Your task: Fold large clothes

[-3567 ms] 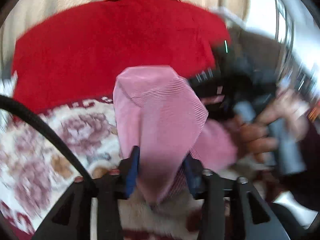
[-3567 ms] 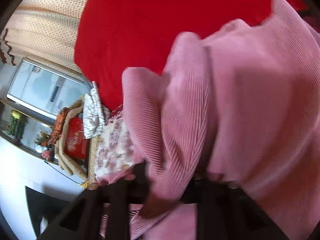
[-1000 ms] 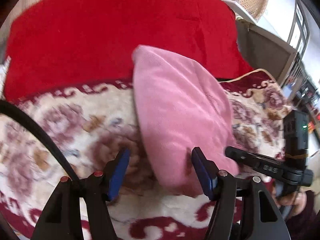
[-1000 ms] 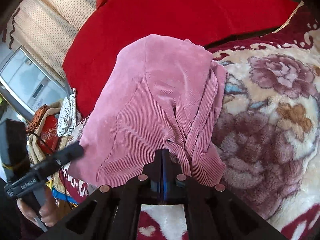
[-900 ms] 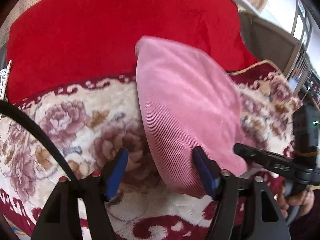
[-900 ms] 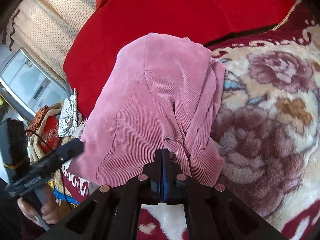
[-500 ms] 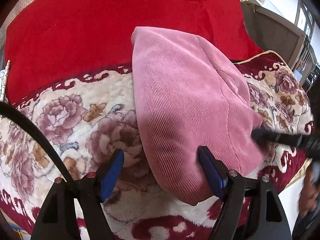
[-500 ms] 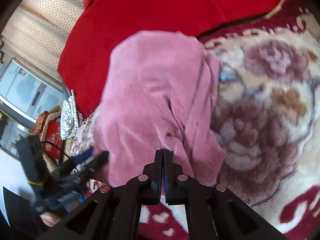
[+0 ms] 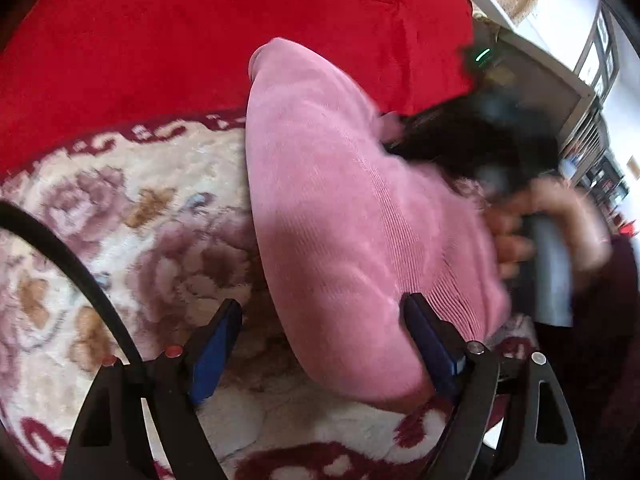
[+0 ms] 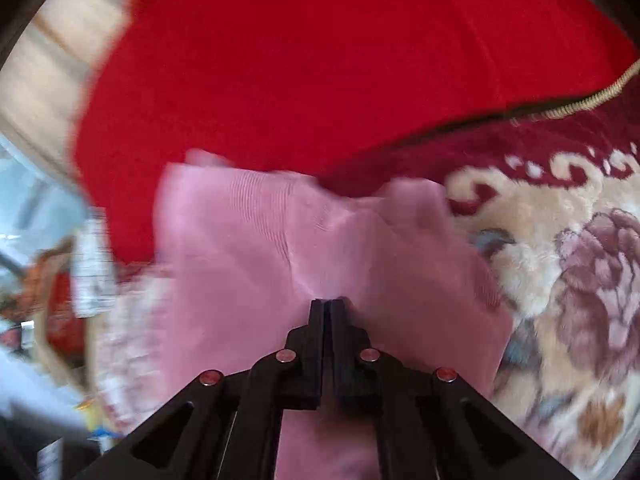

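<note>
Your left gripper [image 9: 322, 322] is opening, its blue pads [image 9: 214, 342] straddling the near edge of the pink ribbed garment [image 9: 352, 216] without pressing it. Your right gripper [image 10: 329, 303] is clenched tight, tips against the same garment [image 10: 256, 256]. It lies folded on the floral blanket [image 9: 132, 236]; behind it, a red cover [image 9: 208, 28].

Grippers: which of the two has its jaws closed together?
The right gripper, jaws together over the pink ribbed garment. The left gripper stands wide, jaws opening.
</note>
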`<state>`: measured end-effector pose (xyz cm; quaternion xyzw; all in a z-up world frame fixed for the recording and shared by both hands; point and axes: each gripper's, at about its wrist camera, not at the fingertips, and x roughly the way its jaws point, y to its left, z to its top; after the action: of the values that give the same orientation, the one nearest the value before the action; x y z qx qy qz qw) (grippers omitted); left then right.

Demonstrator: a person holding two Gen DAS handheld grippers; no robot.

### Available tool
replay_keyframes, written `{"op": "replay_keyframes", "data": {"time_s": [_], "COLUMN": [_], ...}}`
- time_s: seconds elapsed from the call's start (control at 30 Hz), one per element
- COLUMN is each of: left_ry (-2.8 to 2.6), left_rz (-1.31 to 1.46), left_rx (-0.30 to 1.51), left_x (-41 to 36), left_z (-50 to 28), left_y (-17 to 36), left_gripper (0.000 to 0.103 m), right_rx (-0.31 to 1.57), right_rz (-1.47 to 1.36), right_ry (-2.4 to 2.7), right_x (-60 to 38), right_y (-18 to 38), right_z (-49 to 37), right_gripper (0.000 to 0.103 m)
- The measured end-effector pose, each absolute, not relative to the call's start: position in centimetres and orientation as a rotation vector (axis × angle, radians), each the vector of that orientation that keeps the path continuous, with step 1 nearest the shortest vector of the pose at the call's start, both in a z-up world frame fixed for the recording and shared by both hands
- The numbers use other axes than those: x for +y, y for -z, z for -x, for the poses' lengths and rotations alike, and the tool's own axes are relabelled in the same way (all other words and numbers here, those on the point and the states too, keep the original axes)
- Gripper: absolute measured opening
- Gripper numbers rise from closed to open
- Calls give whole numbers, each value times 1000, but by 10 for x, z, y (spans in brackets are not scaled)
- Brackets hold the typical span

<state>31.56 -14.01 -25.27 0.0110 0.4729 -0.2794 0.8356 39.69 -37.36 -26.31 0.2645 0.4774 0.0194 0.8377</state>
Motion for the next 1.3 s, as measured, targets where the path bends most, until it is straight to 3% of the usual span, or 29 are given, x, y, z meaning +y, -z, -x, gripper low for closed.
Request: {"op": "replay_keyframes", "data": {"time_s": [0.17, 0.27, 0.33, 0.63, 0.83, 0.93, 1.03, 1.3], "left_ry": [581, 558, 536, 490, 469, 466, 451, 410], "left_rz": [18, 18, -19, -89, -124, -152, -179, -220], "left_rx": [1016, 1005, 977, 915, 885, 876, 864, 852], "left_x": [-139, -135, -138, -144, -144, -147, -149, -151], "left_z": [-320, -315, -310, -299, -296, -295, -292, -287], "left_y": [259, 258, 255, 242, 236, 235, 233, 227], "left_gripper": [95, 96, 96, 95, 95, 95, 95, 95], "right_rx": [1006, 979, 956, 839, 995, 996, 990, 891], "right_rz": [-605, -587, -600, -499, -502, -648, -631, -448], "right_ry": [-49, -34, -26, -291, -287, -312, -290, -246], "right_x": [-381, -377, -376, -339, -329, -346, -353, -355], "right_y": [271, 264, 249, 186, 241, 260, 252, 210], "right_z": [-402, -393, -386, -396, -441, -446, -432, -337], "right_gripper": [0, 1, 9, 8, 4, 1, 6, 9]}}
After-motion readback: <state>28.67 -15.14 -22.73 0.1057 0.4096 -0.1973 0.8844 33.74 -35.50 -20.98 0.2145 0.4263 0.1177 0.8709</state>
